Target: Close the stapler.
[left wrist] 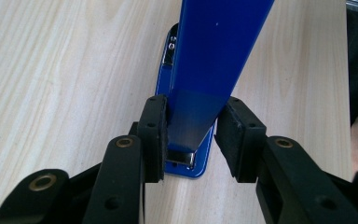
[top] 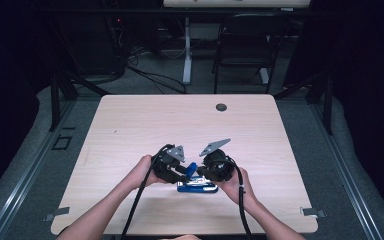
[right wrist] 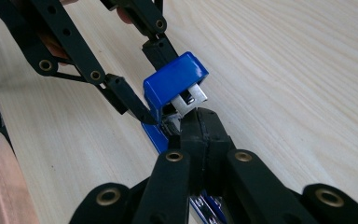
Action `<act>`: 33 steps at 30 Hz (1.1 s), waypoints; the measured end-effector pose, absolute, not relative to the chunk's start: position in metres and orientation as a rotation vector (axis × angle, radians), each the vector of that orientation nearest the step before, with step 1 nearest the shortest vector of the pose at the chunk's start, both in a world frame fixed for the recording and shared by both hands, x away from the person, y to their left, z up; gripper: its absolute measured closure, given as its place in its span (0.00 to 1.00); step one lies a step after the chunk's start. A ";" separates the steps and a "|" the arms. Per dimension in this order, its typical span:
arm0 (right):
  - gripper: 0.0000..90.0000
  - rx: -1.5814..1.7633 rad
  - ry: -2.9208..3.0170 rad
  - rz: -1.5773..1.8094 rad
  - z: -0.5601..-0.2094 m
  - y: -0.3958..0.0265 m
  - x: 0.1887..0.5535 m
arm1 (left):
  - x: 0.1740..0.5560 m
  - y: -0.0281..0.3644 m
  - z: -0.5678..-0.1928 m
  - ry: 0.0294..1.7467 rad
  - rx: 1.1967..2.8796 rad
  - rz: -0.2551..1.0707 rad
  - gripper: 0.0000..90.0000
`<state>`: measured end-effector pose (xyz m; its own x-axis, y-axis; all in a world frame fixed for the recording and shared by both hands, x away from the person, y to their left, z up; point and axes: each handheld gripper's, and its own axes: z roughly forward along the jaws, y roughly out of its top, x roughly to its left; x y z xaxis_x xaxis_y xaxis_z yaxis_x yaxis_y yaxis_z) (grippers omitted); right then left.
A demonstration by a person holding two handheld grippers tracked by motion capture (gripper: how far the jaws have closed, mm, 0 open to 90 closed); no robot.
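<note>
Right between the left gripper's [left wrist: 191, 135] pads stands the raised blue top arm of a stapler [left wrist: 214, 60]. One pad lies flat against one side of the arm; the other sits just at its opposite edge, and whether that one presses I cannot tell, so a firm clamp is not certain. The arm tilts up and away from the jaws, its metal end showing low between the pads, above the blue base resting on the table [left wrist: 51, 70].

The right gripper [right wrist: 204, 126] has its jaws clenched together, pads meeting with nothing wide between them. Their tips sit at the stapler's [right wrist: 175, 84] open mouth, just under the lifted blue cap, touching or nearly touching the bright metal tongue that sticks out there; whether a thin part is pinched I cannot tell. Beyond the cap, the other gripper's black jaws flank the blue arm from the far side.

From above, the left gripper [top: 177, 170] and right gripper [top: 205, 172] face each other over the stapler [top: 196, 186], which lies near the table's [top: 130, 120] near edge, about midway along it. A hand holds each gripper, forearms coming in over the near edge, cables trailing back along them.
</note>
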<state>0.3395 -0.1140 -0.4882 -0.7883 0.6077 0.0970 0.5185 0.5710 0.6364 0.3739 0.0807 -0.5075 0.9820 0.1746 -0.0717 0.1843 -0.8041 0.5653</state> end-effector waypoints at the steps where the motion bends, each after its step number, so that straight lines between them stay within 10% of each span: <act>1: 1.00 0.968 2.665 1.008 -0.488 -0.115 0.340 | 0.374 0.079 -0.508 0.247 2.530 -0.015 0.71; 33: 1.00 0.968 2.559 1.095 -0.457 -0.121 0.331 | 0.378 0.066 -0.508 0.249 2.600 -0.039 0.70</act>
<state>0.3311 -0.1209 -0.4568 -0.7673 0.6370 0.0741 0.4934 0.5127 0.7027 0.3779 0.0661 -0.5078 0.9826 0.1695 -0.0760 0.1846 -0.8462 0.4999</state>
